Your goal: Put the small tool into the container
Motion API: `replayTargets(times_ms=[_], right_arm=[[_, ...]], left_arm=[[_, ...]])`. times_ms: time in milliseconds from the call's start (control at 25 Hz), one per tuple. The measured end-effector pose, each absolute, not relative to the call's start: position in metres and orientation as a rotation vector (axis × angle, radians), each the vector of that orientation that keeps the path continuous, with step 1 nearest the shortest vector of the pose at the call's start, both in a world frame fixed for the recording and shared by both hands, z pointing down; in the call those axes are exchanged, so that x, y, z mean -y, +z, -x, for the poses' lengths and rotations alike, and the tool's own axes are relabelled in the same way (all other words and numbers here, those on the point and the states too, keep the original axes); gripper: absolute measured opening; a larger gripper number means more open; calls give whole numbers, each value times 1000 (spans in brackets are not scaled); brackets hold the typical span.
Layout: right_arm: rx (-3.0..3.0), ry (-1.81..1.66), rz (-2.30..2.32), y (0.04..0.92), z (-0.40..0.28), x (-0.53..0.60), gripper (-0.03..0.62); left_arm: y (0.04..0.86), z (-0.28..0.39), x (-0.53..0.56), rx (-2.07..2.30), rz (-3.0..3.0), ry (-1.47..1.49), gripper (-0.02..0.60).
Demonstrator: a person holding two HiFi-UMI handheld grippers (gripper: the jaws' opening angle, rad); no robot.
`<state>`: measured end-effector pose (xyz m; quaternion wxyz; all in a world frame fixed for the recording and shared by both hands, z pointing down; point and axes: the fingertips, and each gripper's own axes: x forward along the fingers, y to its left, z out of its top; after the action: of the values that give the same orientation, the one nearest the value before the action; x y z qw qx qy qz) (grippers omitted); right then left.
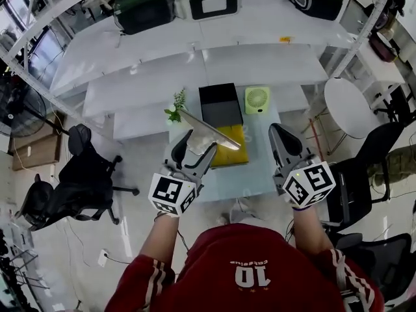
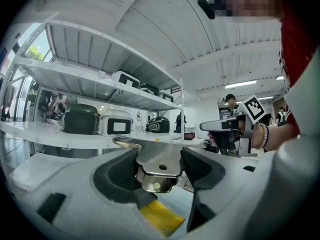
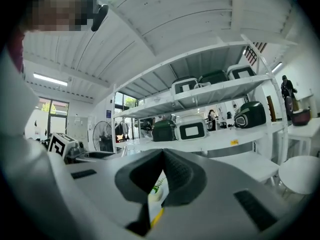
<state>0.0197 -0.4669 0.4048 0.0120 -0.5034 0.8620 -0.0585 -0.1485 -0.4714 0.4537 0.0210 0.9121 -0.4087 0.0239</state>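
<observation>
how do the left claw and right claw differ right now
The left claw grips a metal tool; the right claw holds nothing. The left claw's jaws are held apart by the tool's width, while the right claw's jaws meet at the tips. Both are raised and point toward the shelves.

Open-plan lab, white shelving (image 1: 195, 70), rows of cooker appliances (image 1: 144, 5), office chairs (image 1: 78, 174)

Red shirt (image 1: 260, 285), white-striped sleeves (image 1: 148, 279) (white 10 printed); grey left gripper (image 1: 197, 143) and right gripper (image 1: 278, 132) bear black-and-white marker cubes (image 1: 172, 194)
</observation>
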Motion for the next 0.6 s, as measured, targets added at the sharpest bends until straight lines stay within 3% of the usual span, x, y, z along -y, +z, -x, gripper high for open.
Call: replayTargets(times_ms=[600], right_arm=[[-2703, -362, 1645, 479, -55, 505, 5]], left_arm=[[554, 107, 510, 1082, -2794, 351, 285]])
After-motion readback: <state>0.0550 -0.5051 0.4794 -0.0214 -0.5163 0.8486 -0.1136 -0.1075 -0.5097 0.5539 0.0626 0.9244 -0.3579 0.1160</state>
